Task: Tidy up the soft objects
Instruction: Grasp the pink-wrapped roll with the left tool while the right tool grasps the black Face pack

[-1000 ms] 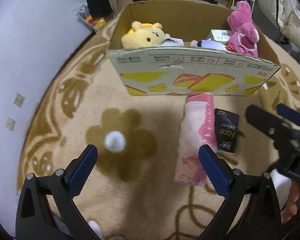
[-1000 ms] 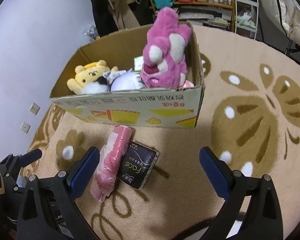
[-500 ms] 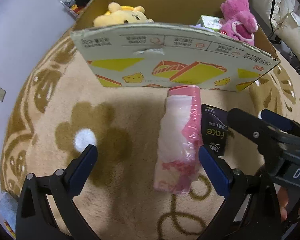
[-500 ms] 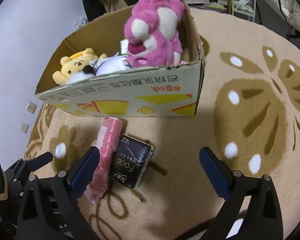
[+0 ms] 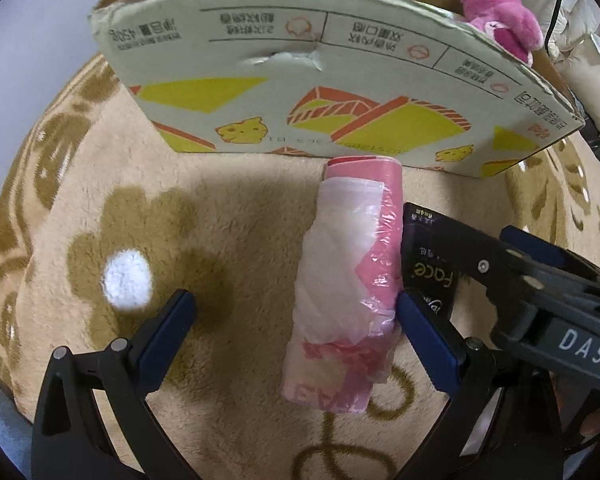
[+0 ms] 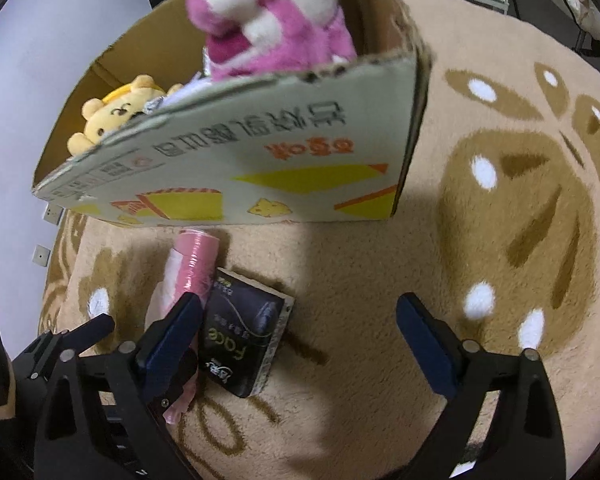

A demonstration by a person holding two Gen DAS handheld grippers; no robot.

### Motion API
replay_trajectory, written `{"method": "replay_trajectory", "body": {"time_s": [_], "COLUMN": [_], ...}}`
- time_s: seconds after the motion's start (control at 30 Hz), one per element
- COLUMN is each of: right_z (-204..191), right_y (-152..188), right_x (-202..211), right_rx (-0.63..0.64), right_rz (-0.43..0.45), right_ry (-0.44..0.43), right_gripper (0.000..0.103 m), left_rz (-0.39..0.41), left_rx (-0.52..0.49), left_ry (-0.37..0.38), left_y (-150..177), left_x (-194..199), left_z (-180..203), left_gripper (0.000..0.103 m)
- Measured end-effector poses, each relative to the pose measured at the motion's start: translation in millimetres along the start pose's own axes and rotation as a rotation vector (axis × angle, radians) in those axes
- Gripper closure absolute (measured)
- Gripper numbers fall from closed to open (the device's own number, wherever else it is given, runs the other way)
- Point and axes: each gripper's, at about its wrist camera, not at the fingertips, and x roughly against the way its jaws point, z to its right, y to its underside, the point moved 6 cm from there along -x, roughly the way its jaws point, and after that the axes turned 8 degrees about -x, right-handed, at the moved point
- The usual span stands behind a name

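A pink and white roll of plastic bags (image 5: pixel 350 280) lies on the carpet, one end against the cardboard box (image 5: pixel 340 80). My left gripper (image 5: pixel 296 320) is open low over the carpet, the roll just inside its right finger. A black "Face" tissue pack (image 6: pixel 242 340) lies beside the pink roll (image 6: pixel 192 264). My right gripper (image 6: pixel 300 328) is open, with the pack inside its left finger. It also crosses the right of the left wrist view as the right gripper (image 5: pixel 540 280), covering part of the black pack (image 5: pixel 430 276). A pink plush (image 6: pixel 276 20) and a yellow bear plush (image 6: pixel 112 116) sit in the box.
The cardboard box wall (image 6: pixel 240 168) stands close ahead of both grippers. Beige carpet with brown flower patterns (image 6: pixel 520 220) stretches to the right. A pale wall with outlets (image 6: pixel 40 256) is at the left. Shelves and furniture stand beyond the box.
Both grippers have moved forward and down toward the roll and the pack. The box now looms larger. Both stay open.
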Motion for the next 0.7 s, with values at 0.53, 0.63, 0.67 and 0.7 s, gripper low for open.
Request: {"method": "replay_trajectory", "body": {"time_s": [0.53,0.63,0.67,0.7], "right_z": [-13.8,-22.3,-24.0,-28.1], "right_y": [5.4,7.5,7.9,8.5], "right_x": [-13.2,-16.7,-16.7,-18.2], "right_rx": [0.047,0.051,0.051,0.051], "right_rz": [-0.039,-0.046,-0.048,-0.049], "right_ry": [0.002,-0.005,-0.013,-0.016], "right_gripper": [0.011,0.019,0.021,0.023], "left_rz": [-0.011,-0.012,-0.013,-0.013], "left_rx": [0.029,0.031,0.033,0.034], "left_ry": [-0.009,-0.009,-0.008,-0.007], "left_y": [-8.2,-8.2,-8.1,-8.2], "left_x": [-16.2,-15.9,-15.5,-15.7], "left_z": [-10.5,-10.2,-9.7,-10.4], "left_gripper": [0.000,0.000,0.000,0.000]}}
